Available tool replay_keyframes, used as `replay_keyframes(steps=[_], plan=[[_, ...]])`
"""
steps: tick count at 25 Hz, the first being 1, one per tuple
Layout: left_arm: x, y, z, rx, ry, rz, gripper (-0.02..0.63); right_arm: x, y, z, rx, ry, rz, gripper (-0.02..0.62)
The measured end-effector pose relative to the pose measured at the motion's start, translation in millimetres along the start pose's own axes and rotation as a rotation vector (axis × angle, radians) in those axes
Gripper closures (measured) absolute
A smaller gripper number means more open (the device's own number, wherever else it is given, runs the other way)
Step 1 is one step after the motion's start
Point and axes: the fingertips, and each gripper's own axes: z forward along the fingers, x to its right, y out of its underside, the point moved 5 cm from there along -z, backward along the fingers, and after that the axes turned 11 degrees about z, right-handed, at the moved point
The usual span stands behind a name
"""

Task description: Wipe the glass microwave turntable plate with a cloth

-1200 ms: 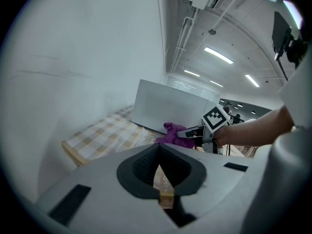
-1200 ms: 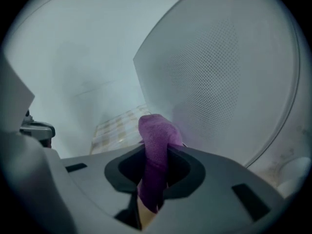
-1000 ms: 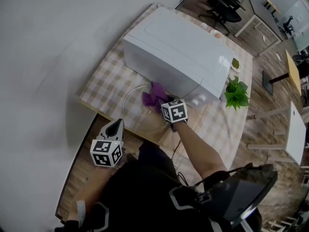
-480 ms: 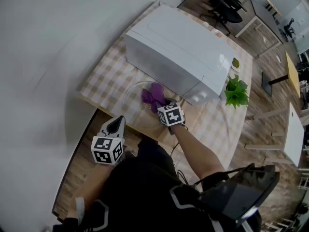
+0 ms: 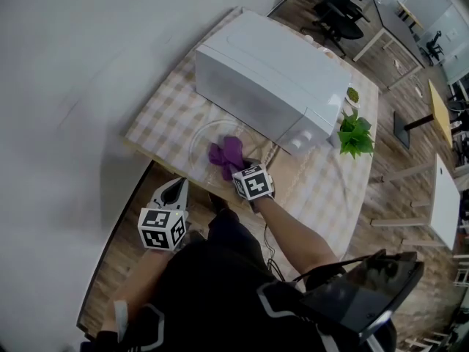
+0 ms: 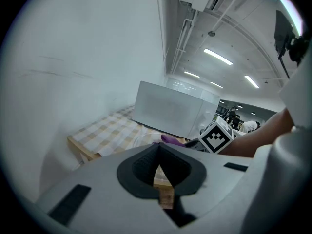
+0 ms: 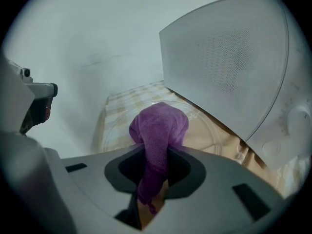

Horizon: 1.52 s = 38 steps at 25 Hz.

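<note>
The clear glass turntable plate point(image 5: 205, 136) lies flat on the checked tablecloth in front of the white microwave point(image 5: 272, 75). A purple cloth point(image 5: 224, 155) rests on the plate's near half, pinched in my right gripper point(image 5: 239, 169), which is shut on it. In the right gripper view the cloth point(image 7: 158, 130) bulges out of the jaws over the plate point(image 7: 204, 126). My left gripper point(image 5: 171, 193) hangs off the table's near-left edge, jaws shut and empty; its own view shows the cloth point(image 6: 171, 139) and plate point(image 6: 146, 138) far ahead.
A green potted plant point(image 5: 355, 138) stands to the right of the microwave point(image 7: 229, 62). The table point(image 5: 157, 119) stands against a white wall at left; its wooden near edge is close to my body. Office desks and chairs are in the background.
My right gripper has dragged the purple cloth toward me and leftward across the plate, away from the microwave. The left gripper has stayed where it was.
</note>
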Motion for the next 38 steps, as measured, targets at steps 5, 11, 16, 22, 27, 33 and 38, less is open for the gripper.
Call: replay_keyframes(steps=[5,11,16,22,27,33,38], plan=[[-1,3,-15,0.014,-0.003,0.011,0.598,-25,13,-4,-0.016,-0.019,-0.011,0.509],[0,6,-31,0.029,-0.006,0.019,0.598,-56,30,-10,-0.040,-0.048,0.001,0.509],[4,4,-38,0.043,0.010,0.032,0.598,-74,39,-17,-0.045,-0.072,-0.009,0.509],[9,2,-37,0.052,0.024,0.035,0.598,-85,35,-32,-0.019,-0.112,0.019,0.509],[17,-3,-26,0.060,0.058,0.044,0.598,-78,3,-56,0.082,-0.145,0.063,0.508],[15,-12,-8,0.053,0.065,0.047,0.598,-36,-34,-77,0.202,-0.079,0.096,0.509],[21,-21,16,0.044,0.090,0.047,0.598,11,-53,-81,0.228,-0.007,0.099,0.509]])
